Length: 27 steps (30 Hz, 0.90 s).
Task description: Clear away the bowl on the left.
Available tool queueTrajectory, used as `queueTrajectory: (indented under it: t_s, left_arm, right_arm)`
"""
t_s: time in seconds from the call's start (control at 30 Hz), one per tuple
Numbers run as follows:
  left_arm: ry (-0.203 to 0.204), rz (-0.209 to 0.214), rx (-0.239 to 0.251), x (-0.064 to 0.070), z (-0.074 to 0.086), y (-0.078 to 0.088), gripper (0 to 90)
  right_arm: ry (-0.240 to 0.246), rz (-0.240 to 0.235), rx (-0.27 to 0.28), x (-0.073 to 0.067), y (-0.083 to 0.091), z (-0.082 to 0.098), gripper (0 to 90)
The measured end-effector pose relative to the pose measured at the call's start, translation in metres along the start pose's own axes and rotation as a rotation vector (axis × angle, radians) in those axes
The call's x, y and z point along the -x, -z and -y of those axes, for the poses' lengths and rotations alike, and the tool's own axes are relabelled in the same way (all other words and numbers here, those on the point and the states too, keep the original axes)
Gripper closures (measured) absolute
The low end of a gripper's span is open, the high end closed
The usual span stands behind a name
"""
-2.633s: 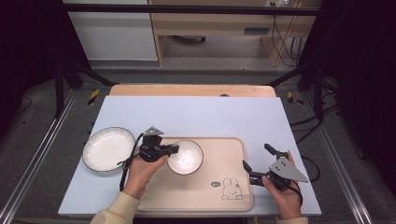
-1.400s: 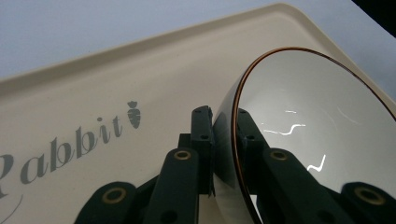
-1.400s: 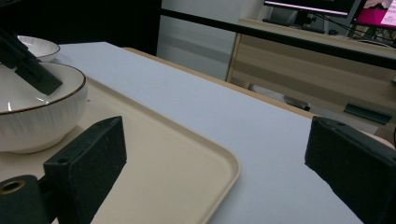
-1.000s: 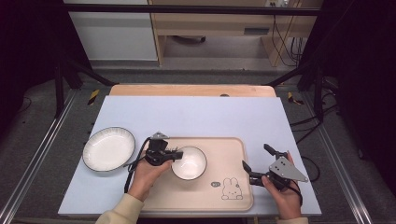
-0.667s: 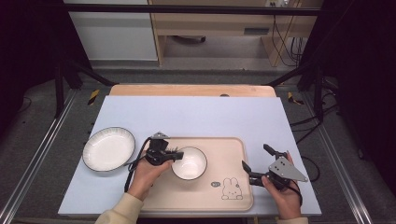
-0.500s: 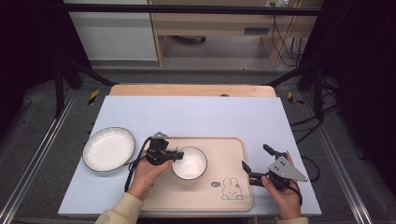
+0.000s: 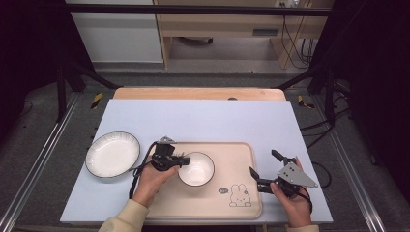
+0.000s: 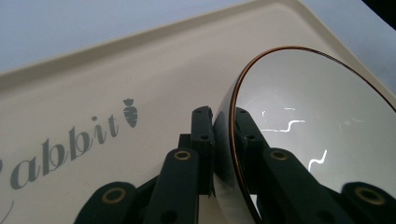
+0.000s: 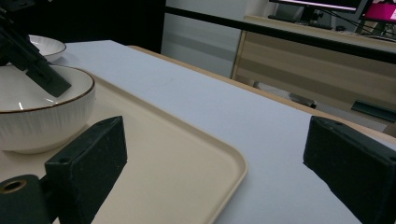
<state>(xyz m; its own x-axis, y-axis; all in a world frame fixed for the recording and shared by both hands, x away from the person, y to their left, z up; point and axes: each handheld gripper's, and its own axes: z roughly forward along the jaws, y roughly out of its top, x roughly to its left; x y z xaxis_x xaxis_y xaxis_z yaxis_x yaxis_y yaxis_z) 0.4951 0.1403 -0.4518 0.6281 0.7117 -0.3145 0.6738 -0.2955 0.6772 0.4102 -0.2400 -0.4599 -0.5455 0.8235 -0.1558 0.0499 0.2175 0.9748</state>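
Note:
A white ribbed bowl with a dark rim stands on the beige tray, left of its middle. My left gripper is shut on the bowl's left rim, one jaw inside and one outside. In the left gripper view, both fingers clamp the bowl wall over the tray. My right gripper hovers open at the tray's right edge, holding nothing. In the right gripper view, its wide-apart jaws frame the tray corner, with the bowl farther off.
A white plate with a dark rim lies on the light blue table cover, left of the tray. A rabbit drawing marks the tray's near right corner. Wooden table edge runs along the back.
Since 2.6 s ago my left gripper has shifted the bowl a little right and toward me on the tray. Over the last second nothing has moved. The right gripper has stayed in place.

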Motion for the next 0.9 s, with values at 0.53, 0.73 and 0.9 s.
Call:
queueTrajectory:
  t_s: [0.53,0.73,0.9]
  left_arm:
    - [-0.014,-0.012,0.006,0.0012,0.0004,0.0000,81.1]
    - [-0.026,-0.017,0.005,0.0025,0.0005,0.0013,79.3]
    - [-0.038,-0.027,0.022,0.0056,-0.0001,0.0045,74.9]
  right_arm:
    - [-0.005,0.003,-0.002,0.0004,0.0002,0.0002,5.9]
    - [-0.006,0.003,-0.001,0.0005,0.0002,0.0002,5.9]
    - [-0.005,0.003,-0.002,0.0004,-0.0001,0.0003,5.9]
